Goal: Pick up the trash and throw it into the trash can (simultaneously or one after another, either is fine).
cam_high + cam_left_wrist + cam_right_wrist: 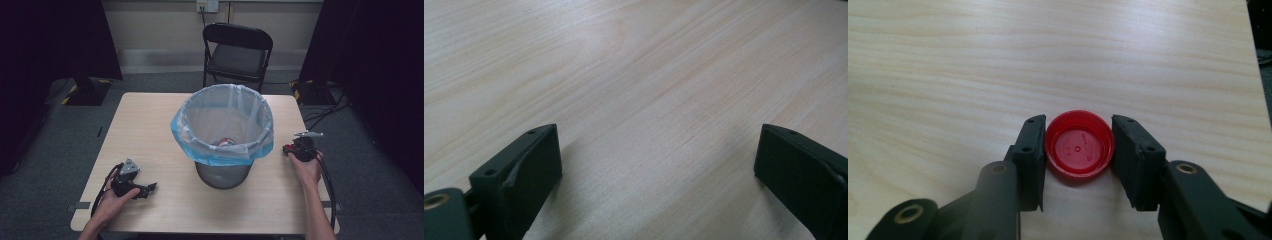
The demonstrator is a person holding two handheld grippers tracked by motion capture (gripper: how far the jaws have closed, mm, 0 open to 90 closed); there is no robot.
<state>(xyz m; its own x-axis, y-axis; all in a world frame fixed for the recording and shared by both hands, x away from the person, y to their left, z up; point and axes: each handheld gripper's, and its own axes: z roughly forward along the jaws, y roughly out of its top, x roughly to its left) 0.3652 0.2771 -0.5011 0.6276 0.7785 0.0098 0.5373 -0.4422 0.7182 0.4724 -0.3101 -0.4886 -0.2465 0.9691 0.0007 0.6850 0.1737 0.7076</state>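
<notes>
A red bottle cap (pixel 1079 146) lies open side up on the wooden table (pixel 998 60), and the pads of my right gripper (pixel 1079 127) press on its two sides. From above, that right gripper (pixel 290 149) is at the table's right edge, just right of the bin, with a bit of red cap (pixel 287 148) at its tip. My left gripper (pixel 656 150) rests low over bare wood, its jaws wide apart with nothing between them. In the high view the left gripper (pixel 149 189) lies near the front left, pointing right.
A mesh waste bin (pixel 222 175) with a blue plastic liner (pixel 220 150) stands mid-table; a small red and white item (pixel 227 142) lies inside it. A black folding chair (pixel 237 50) stands beyond the far edge. Bare tabletop (pixel 145 125) stretches left of the bin.
</notes>
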